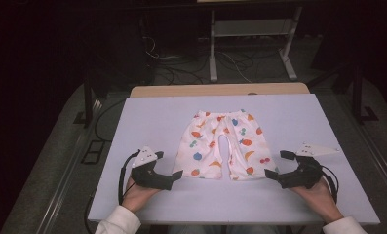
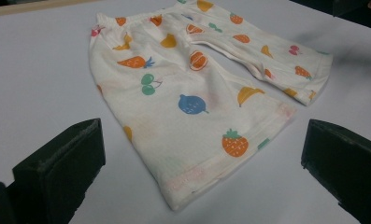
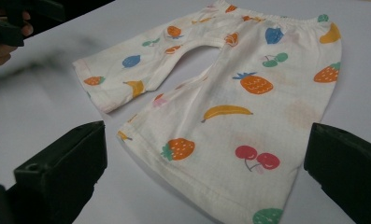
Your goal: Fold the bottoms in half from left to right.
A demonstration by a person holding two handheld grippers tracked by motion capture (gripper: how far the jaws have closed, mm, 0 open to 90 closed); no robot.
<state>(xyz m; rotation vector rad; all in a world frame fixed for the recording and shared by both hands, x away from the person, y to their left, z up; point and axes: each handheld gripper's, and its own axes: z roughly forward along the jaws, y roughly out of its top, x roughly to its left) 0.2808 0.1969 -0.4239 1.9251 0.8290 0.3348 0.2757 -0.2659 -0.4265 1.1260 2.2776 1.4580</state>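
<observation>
The small white cotton trousers with a print of coloured fruits (image 1: 222, 145) lie flat in the middle of the pale lilac table top (image 1: 147, 112), waistband toward 12 o'clock and the two leg hems toward 6 o'clock, nearest to me. My left gripper (image 1: 170, 168) rests on the table at about 8 o'clock from the trousers, just beside the left leg hem, with jaws wide open and holding nothing. My right gripper (image 1: 274, 165) rests at about 4 o'clock, just beside the other hem, also wide open and empty.
</observation>
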